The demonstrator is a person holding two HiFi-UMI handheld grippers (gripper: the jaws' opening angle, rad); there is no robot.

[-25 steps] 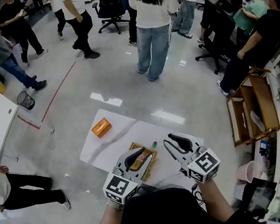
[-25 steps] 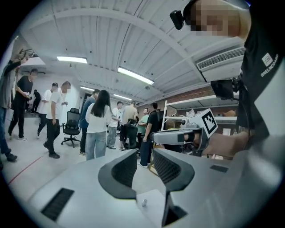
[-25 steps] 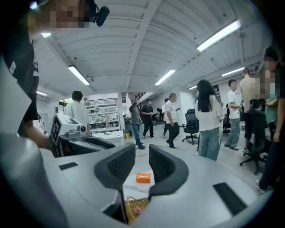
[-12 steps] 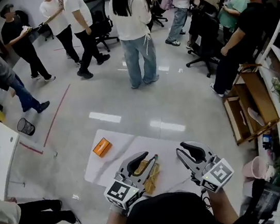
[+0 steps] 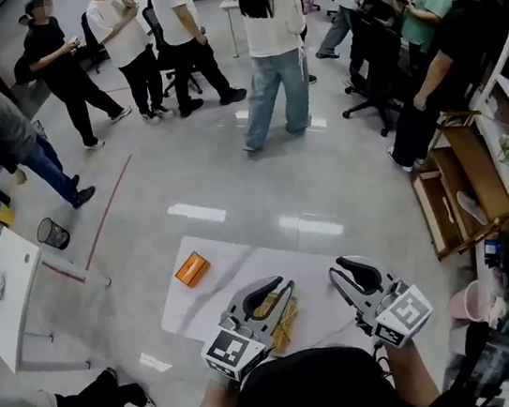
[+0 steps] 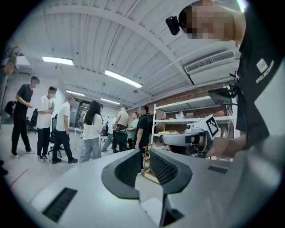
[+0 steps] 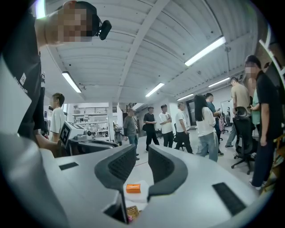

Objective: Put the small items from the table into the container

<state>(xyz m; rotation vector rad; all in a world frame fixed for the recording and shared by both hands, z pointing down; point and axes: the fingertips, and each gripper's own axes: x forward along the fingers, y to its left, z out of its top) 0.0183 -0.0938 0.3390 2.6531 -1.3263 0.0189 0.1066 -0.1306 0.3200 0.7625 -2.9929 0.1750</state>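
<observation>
Both grippers are held level above the near edge of the white table (image 5: 238, 281). My left gripper (image 5: 283, 290) hangs over a woven brown container (image 5: 285, 322); its jaws are closing, a narrow gap remains between them, and nothing is in it (image 6: 145, 156). My right gripper (image 5: 348, 272) stands open and empty to the right of the container (image 7: 141, 164). An orange box (image 5: 192, 269) lies at the table's far left corner. The right gripper view shows that box (image 7: 133, 188) through the jaw gap, with the container (image 7: 132, 213) below it.
Several people stand on the grey floor beyond the table. An open wooden crate (image 5: 461, 188) and shelving line the right side, with a pink bin (image 5: 458, 306) near me. A white desk (image 5: 2, 288) and a mesh wastebasket (image 5: 52, 234) stand at the left.
Both grippers have risen and drawn back toward me, so the table sits lower in the head view. The left gripper's jaws have narrowed from wide open.
</observation>
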